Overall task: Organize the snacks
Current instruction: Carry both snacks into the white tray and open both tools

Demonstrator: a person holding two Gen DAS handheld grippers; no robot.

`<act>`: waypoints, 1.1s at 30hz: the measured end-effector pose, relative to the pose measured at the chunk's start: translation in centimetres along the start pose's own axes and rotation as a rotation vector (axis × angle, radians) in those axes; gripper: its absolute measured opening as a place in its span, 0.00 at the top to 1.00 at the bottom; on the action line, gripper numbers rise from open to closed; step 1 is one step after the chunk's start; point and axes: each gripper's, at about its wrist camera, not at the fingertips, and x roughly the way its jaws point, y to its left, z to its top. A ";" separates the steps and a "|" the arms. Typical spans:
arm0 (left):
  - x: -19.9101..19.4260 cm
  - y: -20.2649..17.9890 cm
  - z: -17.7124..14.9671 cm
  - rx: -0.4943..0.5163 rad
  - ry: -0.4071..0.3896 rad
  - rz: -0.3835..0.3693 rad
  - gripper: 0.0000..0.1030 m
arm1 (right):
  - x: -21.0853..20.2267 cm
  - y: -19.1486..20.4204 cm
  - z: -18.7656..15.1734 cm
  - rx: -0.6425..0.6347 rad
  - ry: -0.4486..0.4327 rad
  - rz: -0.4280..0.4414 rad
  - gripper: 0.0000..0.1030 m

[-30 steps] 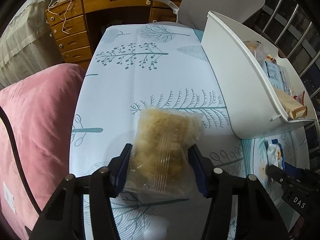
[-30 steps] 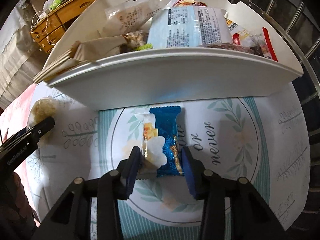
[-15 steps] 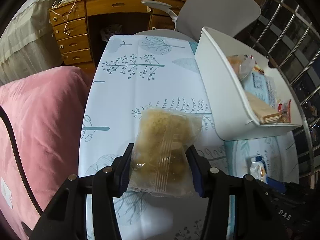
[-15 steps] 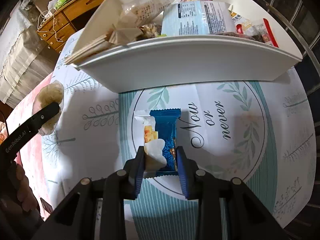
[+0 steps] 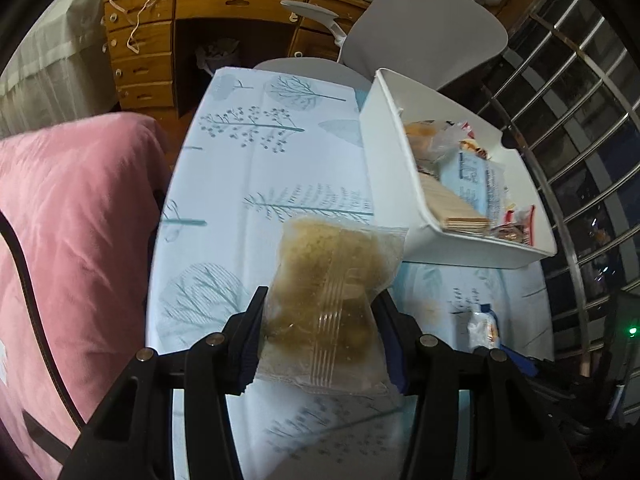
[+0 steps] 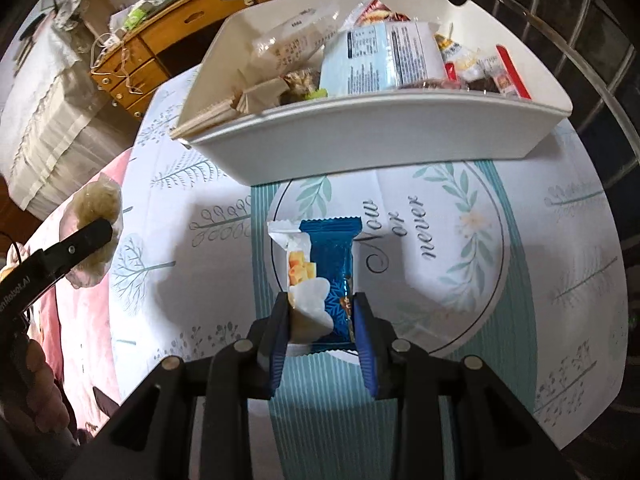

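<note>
A counter (image 5: 256,184) under a tree-print cloth carries a white bin (image 6: 360,148) of packets along its right edge. The left gripper (image 5: 320,332) is clamped on a clear bag of brownish crumbly snack (image 5: 332,280), lifted above the counter's near left part. The right gripper (image 6: 322,320) is clamped on a blue-and-white snack packet (image 6: 320,268), raised over the counter just in front of the bin.

Both black two-finger grippers point steeply down, left gripper (image 5: 320,320) and right gripper (image 6: 321,316) each clamped on a packet.
</note>
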 end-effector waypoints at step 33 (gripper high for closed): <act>1.4 -20.6 6.6 0.029 -0.046 0.024 0.52 | -5.7 -13.9 10.0 -0.338 -0.237 0.055 0.70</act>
